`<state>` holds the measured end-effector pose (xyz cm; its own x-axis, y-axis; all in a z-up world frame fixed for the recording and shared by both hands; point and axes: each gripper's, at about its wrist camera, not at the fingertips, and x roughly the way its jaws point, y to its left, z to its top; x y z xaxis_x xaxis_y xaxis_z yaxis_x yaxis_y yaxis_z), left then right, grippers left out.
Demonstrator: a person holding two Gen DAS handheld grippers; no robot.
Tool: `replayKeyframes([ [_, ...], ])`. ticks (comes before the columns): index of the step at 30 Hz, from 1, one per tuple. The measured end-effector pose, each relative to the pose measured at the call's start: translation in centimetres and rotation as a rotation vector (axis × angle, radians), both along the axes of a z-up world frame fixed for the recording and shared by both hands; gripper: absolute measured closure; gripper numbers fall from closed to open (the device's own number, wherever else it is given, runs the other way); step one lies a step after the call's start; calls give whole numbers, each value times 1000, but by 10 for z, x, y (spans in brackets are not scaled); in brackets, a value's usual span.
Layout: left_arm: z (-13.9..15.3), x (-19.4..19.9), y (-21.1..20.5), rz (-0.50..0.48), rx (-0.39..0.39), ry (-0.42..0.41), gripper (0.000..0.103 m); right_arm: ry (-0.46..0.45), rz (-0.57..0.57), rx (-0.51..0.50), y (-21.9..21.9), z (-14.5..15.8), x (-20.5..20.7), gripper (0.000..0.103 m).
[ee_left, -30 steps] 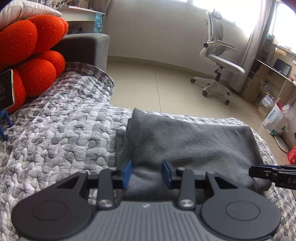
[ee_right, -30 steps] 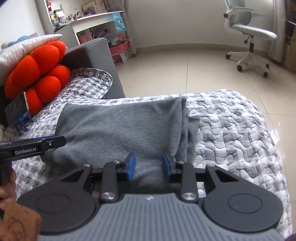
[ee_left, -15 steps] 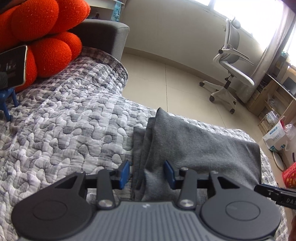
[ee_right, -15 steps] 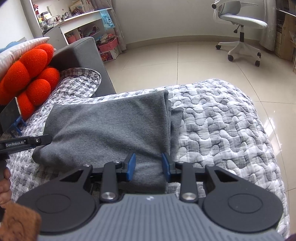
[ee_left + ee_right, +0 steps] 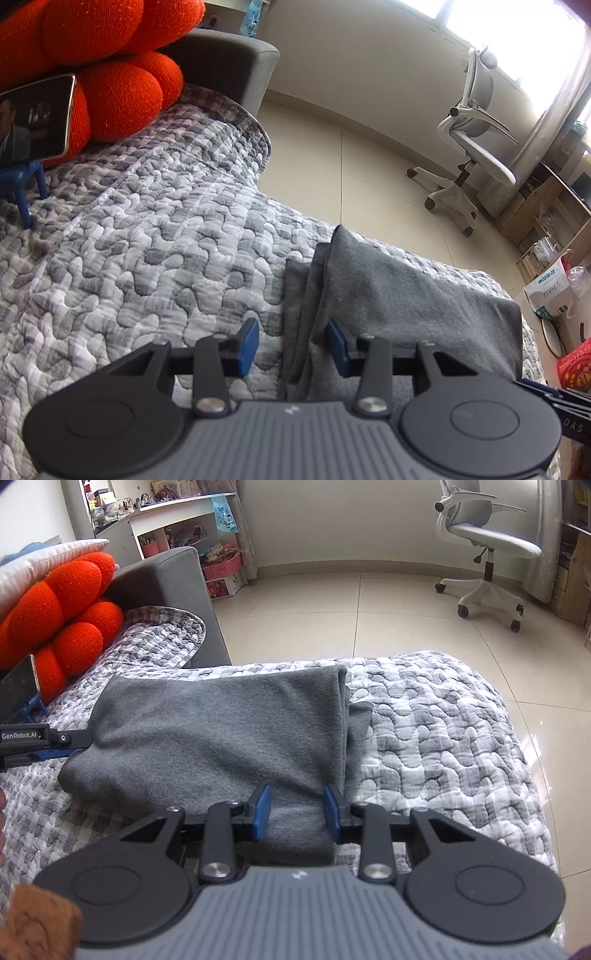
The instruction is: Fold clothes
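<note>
Left hand-held gripper (image 5: 291, 347): jaws spread, folded edge of the grey garment (image 5: 406, 302) between them, left pad clear of cloth. Right hand-held gripper (image 5: 297, 818): pinching the garment's near right corner. Garment: folded, on the quilted bed cover (image 5: 443, 731), long axis running left to right between both grippers. Left view alone shows stacked edge layers; right view alone, the shelves (image 5: 184, 528).

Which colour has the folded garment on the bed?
Plain dark grey garment, best seen from the right wrist.
</note>
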<state>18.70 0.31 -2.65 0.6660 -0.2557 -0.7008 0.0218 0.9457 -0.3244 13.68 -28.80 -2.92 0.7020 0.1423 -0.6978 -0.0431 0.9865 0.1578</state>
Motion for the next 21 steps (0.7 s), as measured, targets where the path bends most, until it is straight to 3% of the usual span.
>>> replayKeyframes([
  [5, -3, 0, 0, 4, -26, 26, 61, -103, 44, -48, 16, 11, -8, 67],
  [9, 0, -1, -2, 0, -37, 22, 61, -176, 125, -7, 33, 18, -15, 67],
  [16, 3, -5, -8, -17, 3, 5, 61, -134, 238, -31, 69, 5, -14, 68],
  [21, 11, -11, -16, -31, 86, -41, 60, -82, 224, -87, 76, -8, -10, 67],
])
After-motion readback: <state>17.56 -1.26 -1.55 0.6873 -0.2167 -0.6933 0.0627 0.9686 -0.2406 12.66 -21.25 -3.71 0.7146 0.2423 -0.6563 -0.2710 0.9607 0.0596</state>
